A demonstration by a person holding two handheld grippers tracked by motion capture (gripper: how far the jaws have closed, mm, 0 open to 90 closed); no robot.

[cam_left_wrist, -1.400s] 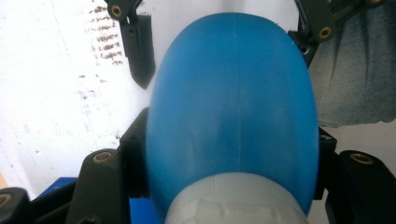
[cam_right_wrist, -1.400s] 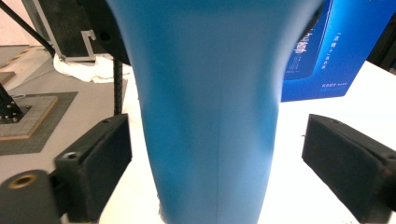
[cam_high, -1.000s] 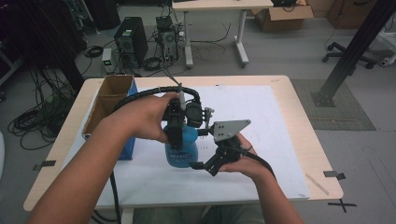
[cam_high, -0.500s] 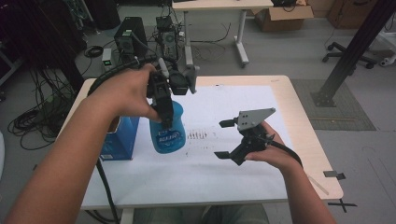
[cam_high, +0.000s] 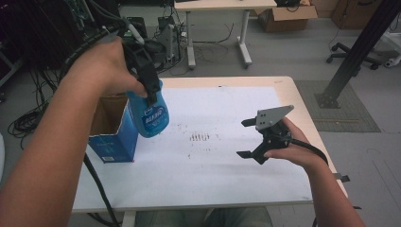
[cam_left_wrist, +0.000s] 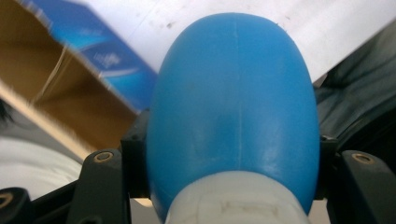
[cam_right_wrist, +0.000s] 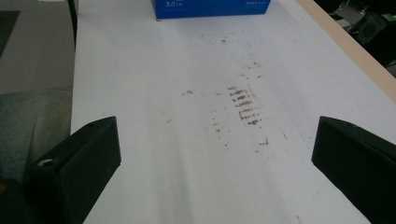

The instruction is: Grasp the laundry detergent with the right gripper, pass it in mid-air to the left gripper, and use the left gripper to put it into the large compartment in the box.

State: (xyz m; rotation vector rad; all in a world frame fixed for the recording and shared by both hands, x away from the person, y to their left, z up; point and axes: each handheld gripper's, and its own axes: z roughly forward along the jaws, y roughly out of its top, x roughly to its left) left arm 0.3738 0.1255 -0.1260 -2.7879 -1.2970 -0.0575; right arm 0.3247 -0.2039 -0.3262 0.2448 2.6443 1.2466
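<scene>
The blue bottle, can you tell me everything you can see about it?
The blue bottle looks like smooth, shiny plastic, egg-shaped, with a rounded bottom and a seam line down its side. A label with white print sits on its body, and a whitish collar shows at the neck. The left tool is shut on it near the neck, holding it in the air, hanging bottom-down and a bit tilted. It hangs beside the open blue box, above the white-covered table. Nothing else touches it.

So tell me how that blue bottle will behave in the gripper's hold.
The blue bottle looks like smooth, rounded plastic, so it could slip or swivel. The left gripper clamps only its neck, so the body probably swings. It likely flexes rather than breaks.
</scene>
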